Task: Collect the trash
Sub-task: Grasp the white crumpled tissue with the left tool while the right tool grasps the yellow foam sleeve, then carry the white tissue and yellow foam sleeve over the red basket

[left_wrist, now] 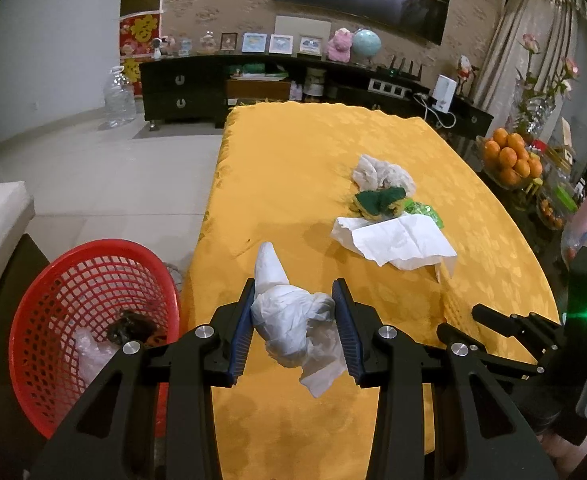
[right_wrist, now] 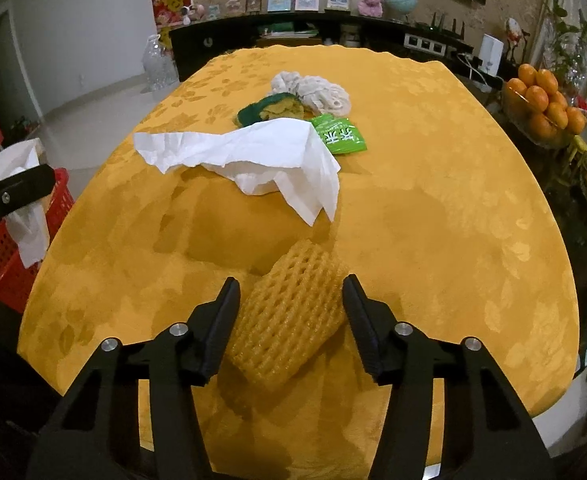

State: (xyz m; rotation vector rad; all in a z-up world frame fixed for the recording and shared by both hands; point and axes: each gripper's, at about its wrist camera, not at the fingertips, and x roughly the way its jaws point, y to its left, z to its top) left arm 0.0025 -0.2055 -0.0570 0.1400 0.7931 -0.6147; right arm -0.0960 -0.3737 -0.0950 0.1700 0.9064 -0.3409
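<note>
Left gripper (left_wrist: 293, 324) is clamping a crumpled tissue (left_wrist: 289, 320), lifted above the table (left_wrist: 285, 152); red basket (left_wrist: 53, 304) is sitting lower left of frame. Right gripper (right_wrist: 291, 316) is straddling the foam net (right_wrist: 289, 316), its long axis running diagonally between the jaws; contact cannot be told. 1 napkin (right_wrist: 253, 152) is waiting beyond.

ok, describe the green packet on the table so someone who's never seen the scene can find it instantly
Start from the yellow tablecloth and find the cluster of trash near its middle. At the right edge of the big white tissue, just in front of the crumpled beige wad, lies the green packet. It is the only flat, glossy, bright green piece with white printed characters; the dark green item beside it is dull and crumpled.
</note>
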